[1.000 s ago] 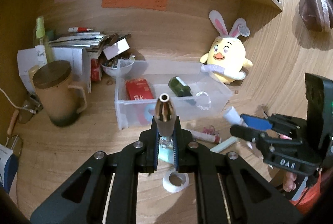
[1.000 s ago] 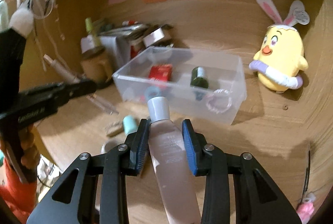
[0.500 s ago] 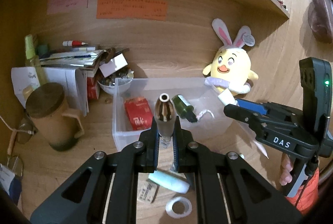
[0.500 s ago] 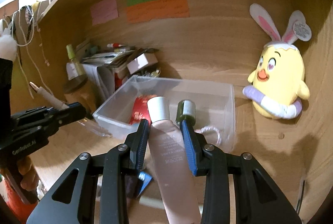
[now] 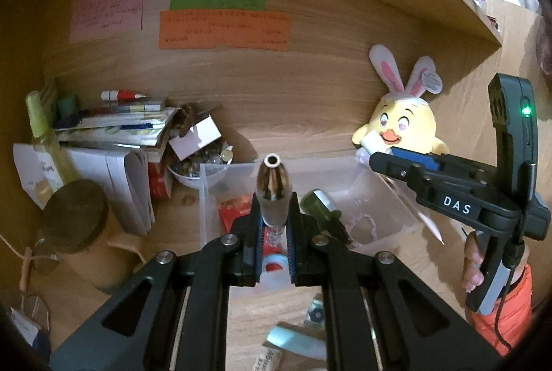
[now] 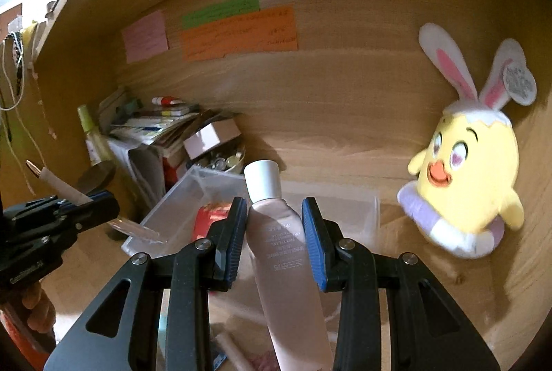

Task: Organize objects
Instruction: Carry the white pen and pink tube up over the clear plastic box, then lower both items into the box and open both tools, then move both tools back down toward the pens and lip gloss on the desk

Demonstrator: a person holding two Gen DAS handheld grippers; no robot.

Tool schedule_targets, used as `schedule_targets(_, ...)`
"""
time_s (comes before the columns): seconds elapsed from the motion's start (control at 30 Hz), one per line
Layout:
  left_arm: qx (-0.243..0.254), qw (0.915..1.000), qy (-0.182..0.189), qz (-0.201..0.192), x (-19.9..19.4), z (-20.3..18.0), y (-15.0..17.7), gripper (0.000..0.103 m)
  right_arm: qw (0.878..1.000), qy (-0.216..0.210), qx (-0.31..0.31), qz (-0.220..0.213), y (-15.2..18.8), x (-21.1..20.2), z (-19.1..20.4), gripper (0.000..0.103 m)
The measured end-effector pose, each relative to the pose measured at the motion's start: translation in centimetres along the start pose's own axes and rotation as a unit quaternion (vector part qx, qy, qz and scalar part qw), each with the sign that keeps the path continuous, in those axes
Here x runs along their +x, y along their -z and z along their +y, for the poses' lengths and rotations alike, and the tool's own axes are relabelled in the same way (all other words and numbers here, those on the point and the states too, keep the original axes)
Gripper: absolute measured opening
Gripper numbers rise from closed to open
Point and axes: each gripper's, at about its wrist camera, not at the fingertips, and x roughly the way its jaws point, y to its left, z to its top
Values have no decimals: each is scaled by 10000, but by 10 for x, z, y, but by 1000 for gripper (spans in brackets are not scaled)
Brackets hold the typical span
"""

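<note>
The clear plastic bin (image 5: 376,195) sits on the desk (image 5: 214,312) towards its back edge, close to the back wall, and holds a red packet (image 5: 234,212), a dark green bottle (image 5: 319,203) and a small clear ring (image 5: 365,222). Both carried things hang over or just in front of it.

The left gripper (image 5: 275,233) is clamped tight on a slim tube with a metallic pointed tip (image 5: 274,184), which stands up out of the jaws above the bin's near wall. The right gripper (image 6: 276,233) is closed on a pale pink tube with a white cap (image 6: 276,222), cap pointing at the bin, the soft body squeezed between the blue pads (image 6: 238,233).

The risks, as I judge them: the pink tube is long and held near its cap end, so its tail may swing and knock the bin's near wall or the loose bits on the desk's front edge. The two grippers are close over one small bin, so they may collide if both go in together. Released from height, the slim tube could bounce out or roll. The yellow plush chick (image 6: 465,184) stands just beside the bin's right end and a bowl of small bits (image 5: 203,164) at its left rear corner; a wide sweep could topple either.
</note>
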Motion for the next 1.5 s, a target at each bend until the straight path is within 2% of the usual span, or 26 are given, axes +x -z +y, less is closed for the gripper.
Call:
schedule_targets(0.2, 8, 9999, -141, 55, 19, 5, -5, 10, 9997, 171, -141, 123, -4, 26, 1, 30)
schedule_targets(0.53, 94, 9987, -239, 451, 58, 8, 4, 10, 9970, 349, -386, 576, 14, 70, 7, 30)
schedule_targets(0.8, 138, 9978, -203, 613, 57, 10, 12, 11, 9935, 358, -533, 935, 23, 90, 12, 30)
schedule_targets(0.87, 143, 9976, -184, 654, 52, 12, 16, 16, 9925, 323, -529, 1057, 25, 93, 13, 30)
schedule_targets(0.93, 127, 9974, -186, 687, 47, 14, 21, 31, 9917, 311, -511, 1134, 26, 95, 14, 30)
schedule_targets(1.0, 94, 9972, -170, 718, 40, 18, 28, 36, 9909, 276, -502, 1217, 26, 95, 14, 30)
schedule_targets(1.13, 104, 9961, -149, 861, 28, 23, 44, 37, 9913, 213, -452, 1218, 24, 88, 15, 30)
schedule_targets(1.17, 162, 9966, -193, 788, 22, 23, 47, 39, 9915, 232, -471, 1187, 24, 83, 16, 30)
schedule_targets(1.2, 240, 9959, -318, 817, 18, 21, 50, 47, 9918, 240, -489, 1160, 24, 79, 17, 31)
schedule_targets(1.23, 291, 9955, -375, 824, 14, 21, 54, 49, 9921, 242, -503, 1127, 24, 74, 19, 31)
schedule_targets(1.4, 389, 9945, -466, 852, -7, 19, 70, 50, 9947, 146, -493, 892, 29, 42, 26, 43)
schedule_targets(1.5, 317, 9941, -425, 942, -13, 22, 79, 52, 9959, 24, -471, 778, 37, 21, 31, 45)
